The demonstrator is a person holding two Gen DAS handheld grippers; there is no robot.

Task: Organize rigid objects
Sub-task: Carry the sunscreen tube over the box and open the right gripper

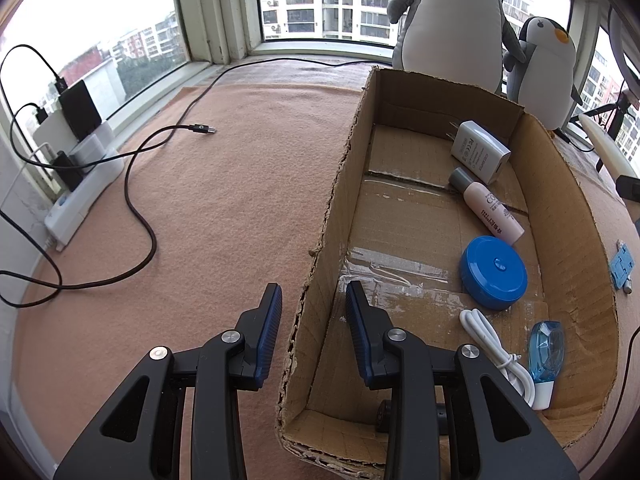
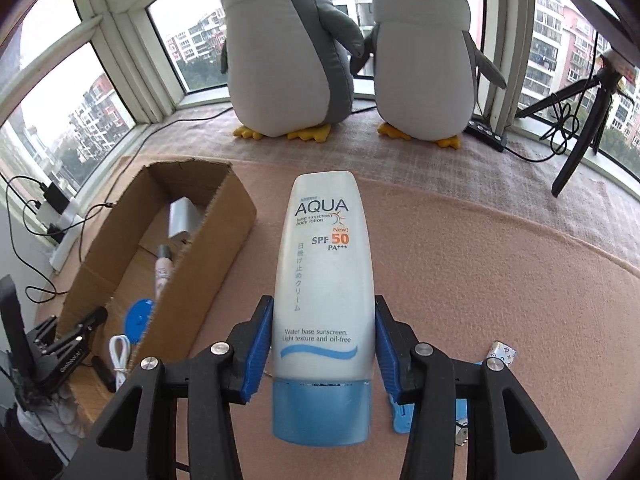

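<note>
Nearest us, our right gripper (image 2: 324, 344) held the sunscreen tube (image 2: 324, 280) by its lower body, pads on both sides, cap toward us and its long axis pointing straight ahead, off the pink cloth (image 2: 480, 260). The cardboard box (image 2: 200, 264) lay to the left of the tube, its long axis running roughly alongside it, so we judged the coming move a carry leftward over the box's near wall. Our left gripper (image 1: 314, 320) was clamped on the box's left wall (image 1: 320, 280), steadying it; farther inside lay the blue round case (image 1: 494, 266), the small pink tube (image 1: 490, 208) and the white charger (image 1: 480, 150).
</note>
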